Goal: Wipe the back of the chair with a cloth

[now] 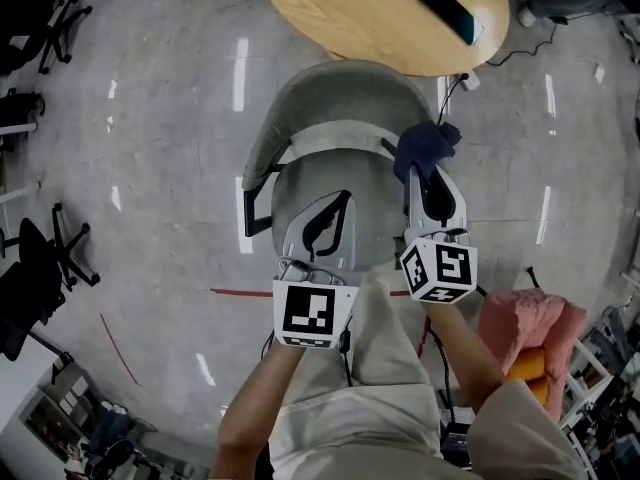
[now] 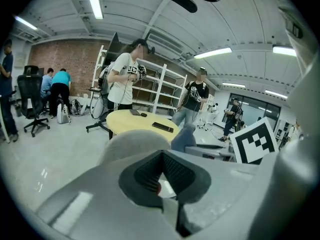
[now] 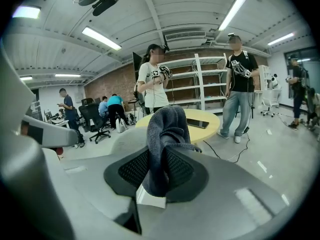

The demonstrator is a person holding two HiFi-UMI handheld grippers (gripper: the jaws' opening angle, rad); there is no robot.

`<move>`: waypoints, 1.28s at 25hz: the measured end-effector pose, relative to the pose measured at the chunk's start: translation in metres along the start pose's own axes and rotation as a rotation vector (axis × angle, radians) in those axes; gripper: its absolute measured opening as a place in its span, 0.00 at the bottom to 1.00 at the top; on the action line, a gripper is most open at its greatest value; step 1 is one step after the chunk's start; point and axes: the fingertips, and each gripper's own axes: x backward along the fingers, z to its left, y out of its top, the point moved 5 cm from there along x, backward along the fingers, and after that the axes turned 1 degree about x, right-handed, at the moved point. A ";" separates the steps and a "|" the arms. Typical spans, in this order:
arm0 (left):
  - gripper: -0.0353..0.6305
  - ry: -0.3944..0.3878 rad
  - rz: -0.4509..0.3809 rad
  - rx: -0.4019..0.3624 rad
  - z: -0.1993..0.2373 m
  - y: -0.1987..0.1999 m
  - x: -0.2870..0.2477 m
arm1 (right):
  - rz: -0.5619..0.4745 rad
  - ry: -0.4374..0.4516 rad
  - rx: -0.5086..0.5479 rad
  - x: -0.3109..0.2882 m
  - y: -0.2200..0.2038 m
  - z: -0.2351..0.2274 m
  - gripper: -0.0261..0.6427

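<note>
A grey chair (image 1: 335, 183) stands below me, its curved backrest (image 1: 320, 93) on the far side. My right gripper (image 1: 432, 176) is shut on a dark blue cloth (image 1: 426, 146), which it holds over the chair's right side, near the backrest's right end. In the right gripper view the cloth (image 3: 167, 129) stands bunched up between the jaws of my right gripper (image 3: 161, 156), with the backrest (image 3: 125, 136) just beyond. My left gripper (image 1: 338, 206) hovers over the seat, shut with nothing in it. In the left gripper view, that gripper (image 2: 161, 159) faces the backrest (image 2: 132, 144).
A round wooden table (image 1: 370, 18) with a black device (image 1: 445, 10) on it stands just behind the chair. Black office chairs (image 1: 40, 268) are at the left and a pink bundle (image 1: 530, 323) at the right. People (image 3: 152, 81) and shelves (image 3: 200, 81) are beyond the table.
</note>
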 end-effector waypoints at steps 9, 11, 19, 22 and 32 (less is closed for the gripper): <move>0.05 -0.004 0.005 -0.005 0.008 -0.004 -0.028 | 0.007 -0.067 0.001 -0.028 -0.004 -0.021 0.20; 0.05 -0.009 0.006 -0.006 0.008 -0.005 -0.034 | 0.008 -0.089 0.002 -0.033 -0.006 -0.027 0.20; 0.05 -0.019 0.029 0.013 0.023 -0.016 -0.042 | 0.018 -0.121 0.025 -0.054 -0.016 -0.029 0.20; 0.05 -0.022 0.036 0.016 0.023 -0.016 -0.047 | 0.021 -0.122 0.051 -0.065 -0.018 -0.032 0.20; 0.05 -0.010 0.046 0.023 0.035 -0.012 -0.052 | 0.016 -0.060 0.090 -0.091 -0.012 -0.019 0.20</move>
